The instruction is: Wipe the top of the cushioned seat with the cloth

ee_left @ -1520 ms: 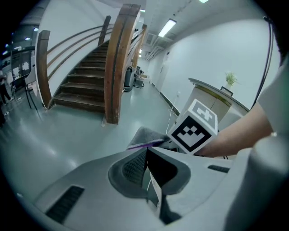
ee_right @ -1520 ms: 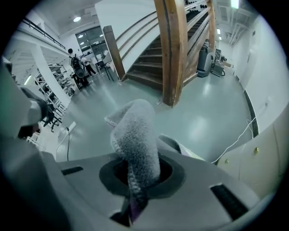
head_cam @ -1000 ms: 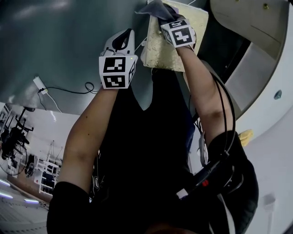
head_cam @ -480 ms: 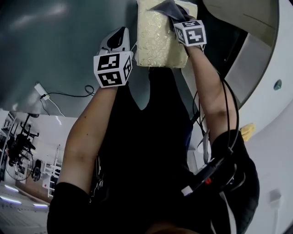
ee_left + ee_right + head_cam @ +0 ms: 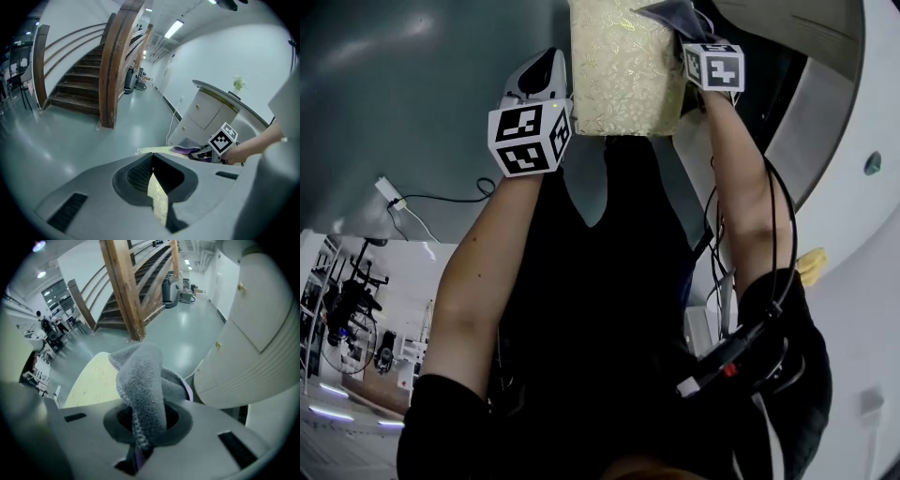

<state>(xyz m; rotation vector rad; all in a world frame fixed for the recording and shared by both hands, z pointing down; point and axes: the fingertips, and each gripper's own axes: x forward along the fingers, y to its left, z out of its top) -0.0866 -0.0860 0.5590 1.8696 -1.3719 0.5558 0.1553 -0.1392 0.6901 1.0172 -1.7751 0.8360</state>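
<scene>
The wiping step looks to be under way. The right tool (image 5: 140, 427) is clamped on a bunched grey cloth (image 5: 140, 380), whose loose fold stands up above the jaws, with a purple edge showing lower down. In the head view the cloth sits at the far right corner of the cushioned seat (image 5: 623, 66), and the left gripper view suggests it rests on the seat top there, though contact cannot be confirmed. The left tool (image 5: 154, 180) is closed narrow on a fold of the seat's pale gold patterned cover at its near left edge, apparently steadying it.

Most of the seat top lies to the left of and nearer than the cloth, so little of it seems covered yet. The next move probably calls for pressing the cloth down and drawing it left and nearer across the top in overlapping passes, while the left tool braces the seat. Because the cloth is bunched, only a small patch may touch. Flattening it would help.

The seat stands on a smooth grey-green floor (image 5: 412, 84) that reflects the ceiling lights; no bench is involved. A cable (image 5: 441, 192) trails over the floor to the left. A wooden staircase (image 5: 79, 84) rises at the far left, and a curved white cabinet (image 5: 253, 333) stands just right of the seat.
</scene>
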